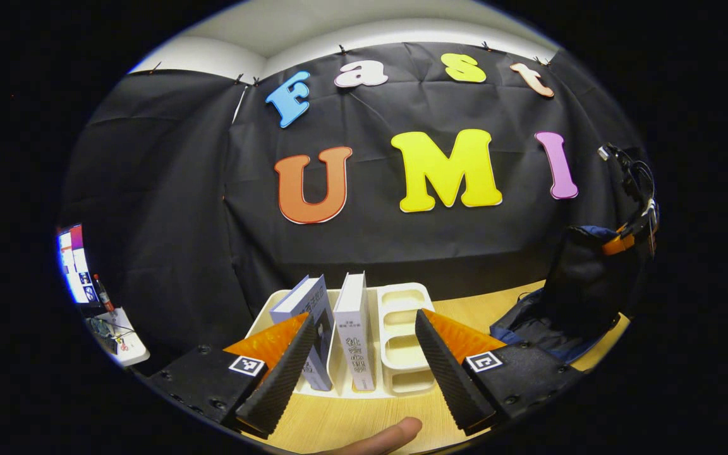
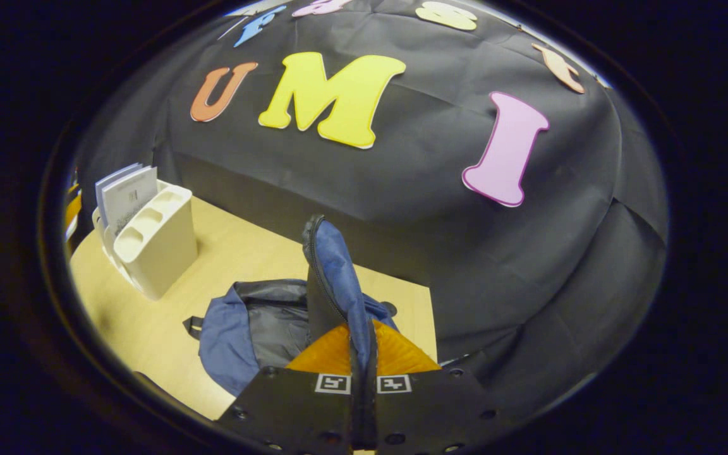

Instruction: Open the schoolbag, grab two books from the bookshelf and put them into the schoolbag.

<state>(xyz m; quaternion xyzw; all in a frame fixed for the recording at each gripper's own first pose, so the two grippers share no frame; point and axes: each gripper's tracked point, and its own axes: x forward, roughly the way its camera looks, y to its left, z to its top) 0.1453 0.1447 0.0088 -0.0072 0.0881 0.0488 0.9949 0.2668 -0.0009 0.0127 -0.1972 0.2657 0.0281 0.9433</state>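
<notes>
Matt cream plastic bookshelf (image 1: 402, 335), smooth pale wood table (image 2: 149, 316), blue cloth schoolbag (image 2: 237, 328) with glossy grey lining.

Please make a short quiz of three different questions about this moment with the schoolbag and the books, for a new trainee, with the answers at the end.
1. True or false: the left gripper is open, with the two books standing ahead between its fingers.
2. What does the right gripper hold? A) a book B) the raised flap of the schoolbag C) nothing
3. Fill in: the books stand in the white ______ on the wooden table.

Key
1. True. No finger touches a book yet.
2. B. Both fingers are closed on the blue flap and hold it up, so the bag's dark inside shows.
3. Bookshelf. Its slots beside the books are empty.
</notes>
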